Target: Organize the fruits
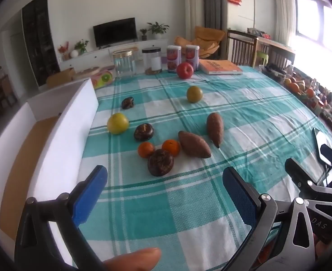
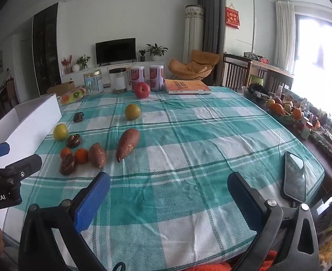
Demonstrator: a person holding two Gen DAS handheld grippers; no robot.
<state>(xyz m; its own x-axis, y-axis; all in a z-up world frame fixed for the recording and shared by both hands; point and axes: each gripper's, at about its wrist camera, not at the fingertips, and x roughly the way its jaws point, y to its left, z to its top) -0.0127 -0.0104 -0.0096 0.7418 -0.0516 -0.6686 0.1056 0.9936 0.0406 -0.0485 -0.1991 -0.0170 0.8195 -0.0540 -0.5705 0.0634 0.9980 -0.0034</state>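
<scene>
Left wrist view: left tool (image 1: 163,180) gaping, empty, above teal-and-white checked cloth worktop (image 1: 244,117). White open box with brown floor (image 1: 59,135) at left edge, interior visible here only. Fruits loose on cloth beside box: two small orange tangerines (image 1: 146,149), two brown sweet potatoes (image 1: 215,129), three dark wrinkled lumps (image 1: 160,162).

Right wrist view: right tool (image 2: 168,183) gaping, empty. Black smartphone (image 2: 294,177) lies flat, fully seen here only. One red apple (image 2: 142,89), two yellow-green round fruits (image 2: 132,111).

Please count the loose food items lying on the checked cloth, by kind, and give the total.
Red apple: 1
Yellow-green round fruits: 2
Small oranges: 2
Sweet potatoes: 2
Dark brown wrinkled items: 3
Total: 10
</scene>
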